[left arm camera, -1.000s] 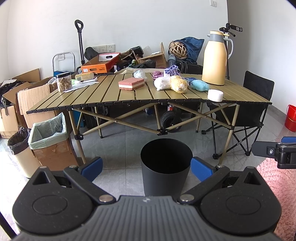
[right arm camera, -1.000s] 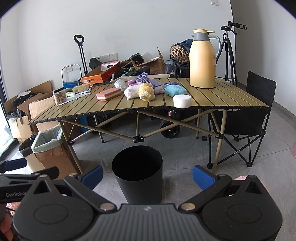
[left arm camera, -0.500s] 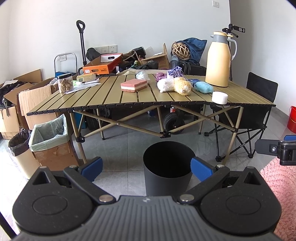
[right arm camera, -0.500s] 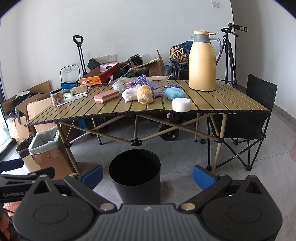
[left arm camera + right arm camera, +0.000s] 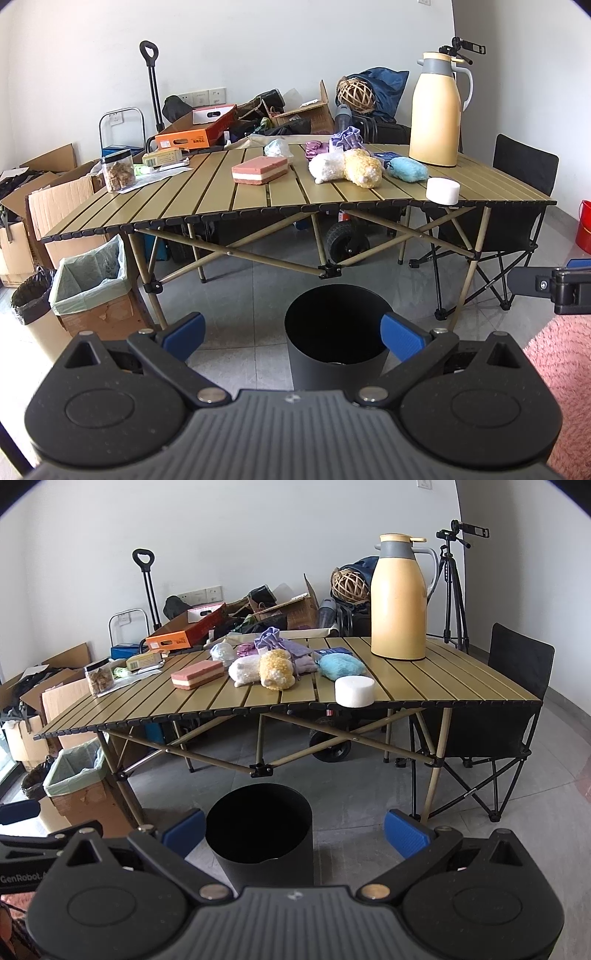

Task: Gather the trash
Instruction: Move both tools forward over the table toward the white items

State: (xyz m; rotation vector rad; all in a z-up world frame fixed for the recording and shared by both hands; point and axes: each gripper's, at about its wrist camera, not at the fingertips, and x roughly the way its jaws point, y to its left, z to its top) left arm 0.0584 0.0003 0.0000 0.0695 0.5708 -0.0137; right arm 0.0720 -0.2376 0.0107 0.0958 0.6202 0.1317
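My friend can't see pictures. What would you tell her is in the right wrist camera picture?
An open, empty right claw hangs over the floor, with a black trash bin just ahead of it. Behind the bin stands a folding table holding a tall yellow thermos, a white foam puck at the front edge, fluffy sponges and a pink block.

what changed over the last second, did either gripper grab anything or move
Nothing was grabbed or let go. Both views drifted slightly: the black bin and the folding table shifted a little in frame, so both hands moved a bit. The left gripper and right gripper stayed open and empty. The white foam disc, sponge block and yellow thermos stayed put on the table.
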